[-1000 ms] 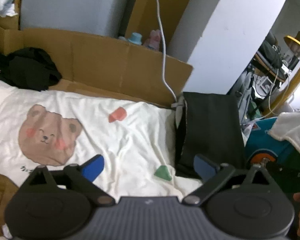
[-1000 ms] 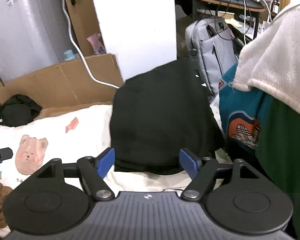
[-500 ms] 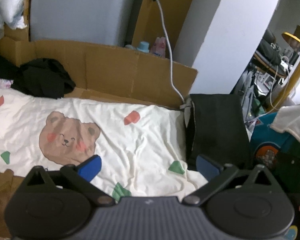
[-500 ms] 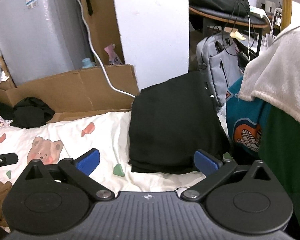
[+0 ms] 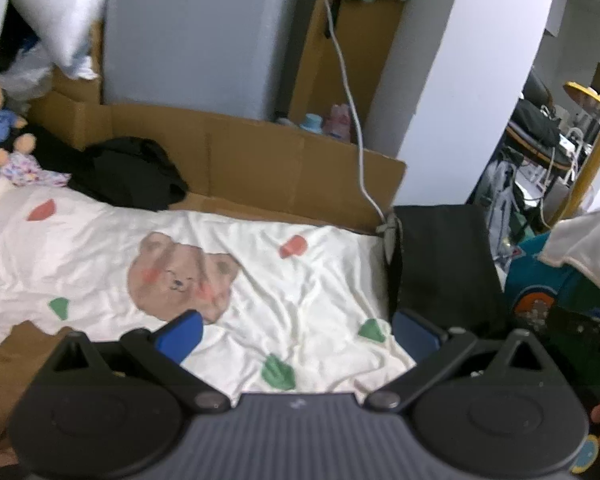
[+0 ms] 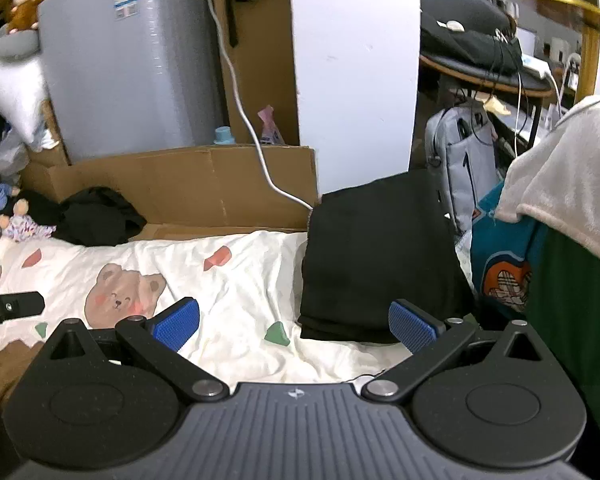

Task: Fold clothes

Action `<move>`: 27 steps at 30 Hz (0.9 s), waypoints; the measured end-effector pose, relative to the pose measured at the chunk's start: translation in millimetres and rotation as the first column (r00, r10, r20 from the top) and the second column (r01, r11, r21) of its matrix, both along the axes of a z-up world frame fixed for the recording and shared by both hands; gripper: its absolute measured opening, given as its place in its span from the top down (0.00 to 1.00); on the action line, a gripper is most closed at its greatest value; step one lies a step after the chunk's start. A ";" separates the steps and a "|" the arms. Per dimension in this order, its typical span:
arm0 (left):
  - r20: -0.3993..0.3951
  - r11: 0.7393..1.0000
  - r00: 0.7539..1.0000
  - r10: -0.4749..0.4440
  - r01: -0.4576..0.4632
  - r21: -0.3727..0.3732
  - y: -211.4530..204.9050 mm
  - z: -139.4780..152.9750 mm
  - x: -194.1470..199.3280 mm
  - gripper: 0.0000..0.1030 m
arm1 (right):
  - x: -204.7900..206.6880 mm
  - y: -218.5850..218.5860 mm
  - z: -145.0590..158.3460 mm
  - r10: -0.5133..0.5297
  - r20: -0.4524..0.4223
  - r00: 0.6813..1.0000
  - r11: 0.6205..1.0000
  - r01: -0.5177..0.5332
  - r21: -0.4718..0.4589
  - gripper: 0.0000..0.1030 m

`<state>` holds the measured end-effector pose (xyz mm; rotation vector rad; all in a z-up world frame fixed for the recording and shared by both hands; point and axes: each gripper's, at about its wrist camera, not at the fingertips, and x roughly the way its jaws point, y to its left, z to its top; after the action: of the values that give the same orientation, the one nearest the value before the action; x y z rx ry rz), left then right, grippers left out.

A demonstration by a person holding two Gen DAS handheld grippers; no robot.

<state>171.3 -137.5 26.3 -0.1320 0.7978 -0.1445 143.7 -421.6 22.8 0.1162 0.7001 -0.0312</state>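
The folded black garment (image 6: 380,256) lies flat at the right end of the bear-print sheet (image 6: 236,276), its far edge against the foot of the white pillar (image 6: 356,72) and beside the end of the cardboard (image 6: 204,184). The right gripper (image 6: 294,322) hovers above the sheet with its blue fingers (image 6: 176,322) spread wide; its jaws have just been opening, and nothing is between them, the garment lying farther off, past the right fingertip. The left gripper (image 5: 298,334) is also wide and empty, held over the sheet (image 5: 300,288) near the printed bear (image 5: 180,276), with the garment (image 5: 444,264) ahead of its right finger. A second black garment (image 5: 128,176) sits crumpled at the sheet's far edge against the cardboard (image 5: 260,156), close to a small doll (image 5: 4,128). A white cable (image 6: 244,116) runs down over the cardboard to the folded garment's far corner. At the right, a teal and green cloth (image 6: 512,264) lies under a white fleece (image 6: 572,184).
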 end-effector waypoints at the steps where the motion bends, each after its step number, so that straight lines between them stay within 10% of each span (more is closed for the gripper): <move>1: 0.003 1.000 1.000 0.009 -0.009 0.003 3.5 1.9 -4.3 0.00 | -4.2 3.1 2.0 0.004 0.005 1.000 1.000 -0.004 -0.004 0.00; 27: 0.064 0.992 0.991 0.119 -0.121 0.034 70.9 43.7 -105.7 0.00 | -76.0 50.3 31.5 0.083 0.101 0.991 0.996 -0.086 0.020 0.00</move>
<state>65.5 -66.6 70.0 -0.1391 0.7284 -0.0197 67.8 -371.4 54.3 0.1107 0.6051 0.0639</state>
